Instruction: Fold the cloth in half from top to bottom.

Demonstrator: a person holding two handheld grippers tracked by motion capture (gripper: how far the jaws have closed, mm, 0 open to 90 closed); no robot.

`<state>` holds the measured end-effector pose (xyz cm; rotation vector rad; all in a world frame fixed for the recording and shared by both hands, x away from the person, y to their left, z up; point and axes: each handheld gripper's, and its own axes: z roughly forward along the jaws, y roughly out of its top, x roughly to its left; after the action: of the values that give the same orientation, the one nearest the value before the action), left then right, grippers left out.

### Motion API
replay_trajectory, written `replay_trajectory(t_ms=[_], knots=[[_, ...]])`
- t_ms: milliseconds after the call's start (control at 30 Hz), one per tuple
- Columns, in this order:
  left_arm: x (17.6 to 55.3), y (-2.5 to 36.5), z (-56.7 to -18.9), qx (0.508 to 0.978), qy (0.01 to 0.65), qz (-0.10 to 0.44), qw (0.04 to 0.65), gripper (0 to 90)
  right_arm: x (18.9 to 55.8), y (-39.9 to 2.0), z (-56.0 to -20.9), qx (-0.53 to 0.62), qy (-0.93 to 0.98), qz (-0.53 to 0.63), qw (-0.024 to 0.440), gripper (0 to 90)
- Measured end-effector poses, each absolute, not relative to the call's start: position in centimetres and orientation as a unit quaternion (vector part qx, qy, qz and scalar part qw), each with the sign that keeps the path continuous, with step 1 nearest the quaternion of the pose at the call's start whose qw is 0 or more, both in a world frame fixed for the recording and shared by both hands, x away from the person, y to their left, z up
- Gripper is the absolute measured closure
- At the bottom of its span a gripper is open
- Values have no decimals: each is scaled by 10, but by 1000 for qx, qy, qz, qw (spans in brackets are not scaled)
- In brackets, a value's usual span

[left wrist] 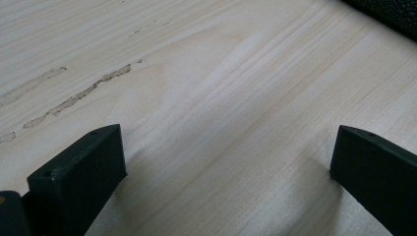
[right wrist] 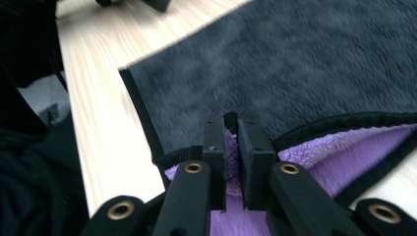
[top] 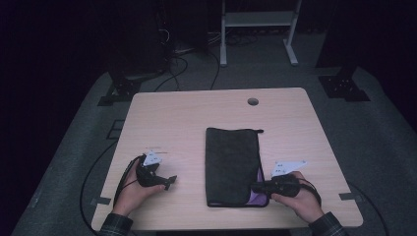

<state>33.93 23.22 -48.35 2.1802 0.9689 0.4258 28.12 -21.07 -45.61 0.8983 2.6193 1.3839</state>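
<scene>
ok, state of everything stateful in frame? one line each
Towel: folded into a long strip, flat on the table, dark side up, purple inner layer showing at the near right corner.
Right tongs: shut on the towel's near right edge, purple layer pinched between the pads.
Left tongs: open, nothing between them, over bare wood left of the towel.
Table: light wood, scuff marks on the surface near the left tongs.

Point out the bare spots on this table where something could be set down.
The table is bare along the far edge past the folded towel, around the cable hole, and on the strip between the towel and the open left claw. It is crowded at the towel's near right corner, where the right claw pinches it.
</scene>
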Motion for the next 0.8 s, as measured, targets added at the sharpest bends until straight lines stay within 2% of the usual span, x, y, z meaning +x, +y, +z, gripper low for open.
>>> replay_trajectory(t_ms=[333,533,633,667,800], knots=[[339,232,-484,842,375,164,351,0,266,-233,-454,297,842,446,54,716],[339,232,-483,842,374,164,351,0,273,-237,-442,298,829,469,70,697],[340,233,-483,842,371,165,355,5,280,-231,-447,291,838,456,73,642],[339,233,-483,841,368,165,360,26,282,-229,-448,290,839,454,76,623],[341,232,-478,842,361,162,367,226,298,-227,-448,297,837,452,87,532]])
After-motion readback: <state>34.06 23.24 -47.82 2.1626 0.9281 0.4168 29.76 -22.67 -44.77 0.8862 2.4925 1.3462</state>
